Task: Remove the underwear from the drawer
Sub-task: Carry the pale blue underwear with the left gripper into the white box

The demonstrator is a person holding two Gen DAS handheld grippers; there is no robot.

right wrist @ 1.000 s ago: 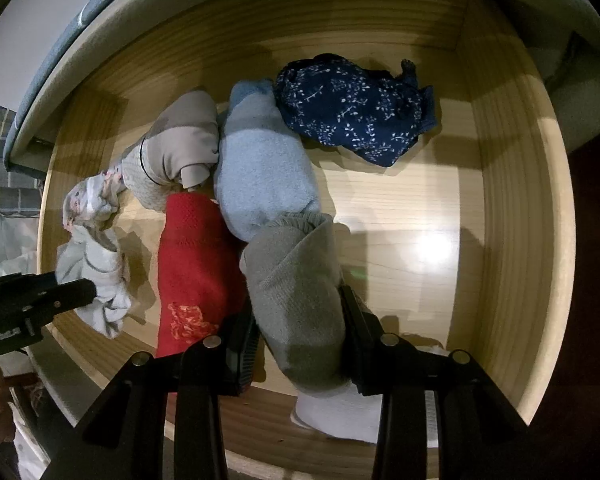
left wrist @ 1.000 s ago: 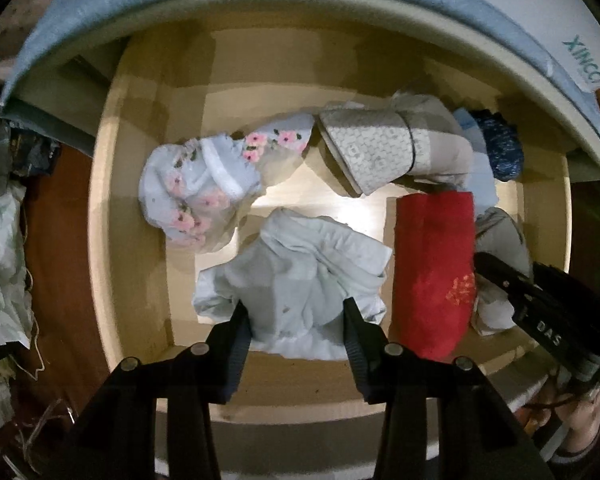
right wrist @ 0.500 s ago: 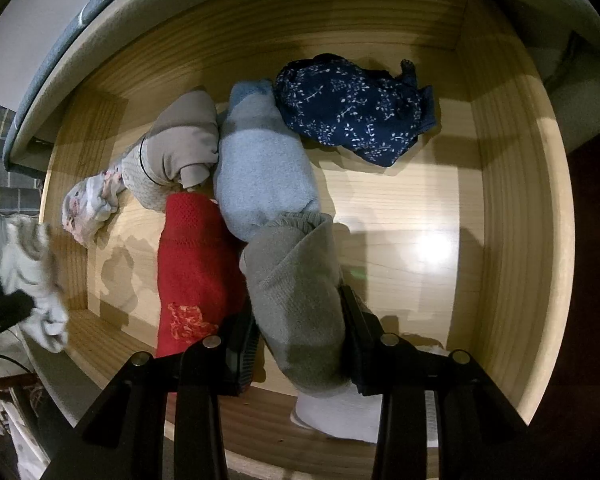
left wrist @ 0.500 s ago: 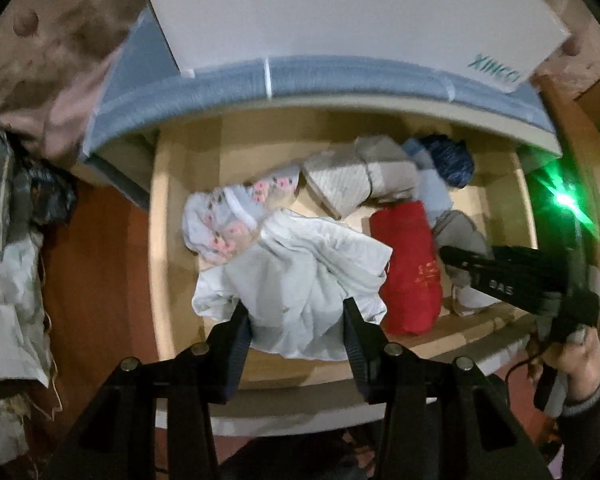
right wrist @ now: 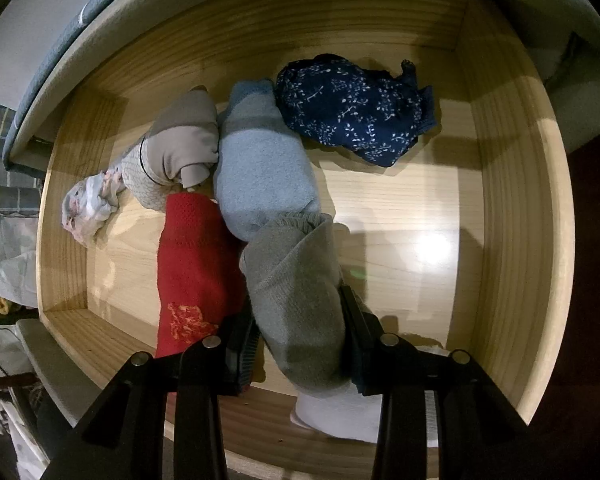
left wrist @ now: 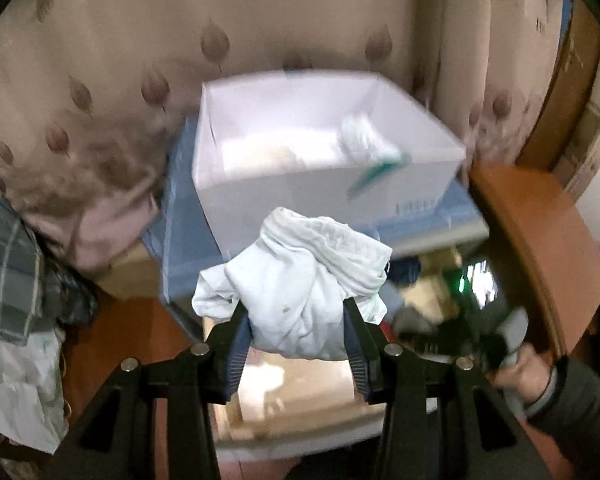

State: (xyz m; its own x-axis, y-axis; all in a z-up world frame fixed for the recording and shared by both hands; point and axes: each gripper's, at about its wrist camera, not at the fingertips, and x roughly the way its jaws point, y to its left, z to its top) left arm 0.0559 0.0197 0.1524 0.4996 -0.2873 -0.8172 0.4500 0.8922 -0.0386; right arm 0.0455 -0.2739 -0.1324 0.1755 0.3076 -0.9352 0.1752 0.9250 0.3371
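Now left gripper point(left wrist: 296, 340) clamped on white underwear point(left wrist: 300, 292), clear above drawer point(right wrist: 512, 208) — white box point(left wrist: 324, 168) ahead; next, drop there. Right gripper point(right wrist: 300, 344) clamped on grey bundle point(right wrist: 296, 296) inside drawer — lift next.

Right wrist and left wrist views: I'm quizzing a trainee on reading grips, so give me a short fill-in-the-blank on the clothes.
1. The left gripper holds a ____ garment.
2. The right gripper is closed on a ____ bundle.
3. Behind the garment stands an open white ____.

Missing: white; grey; box
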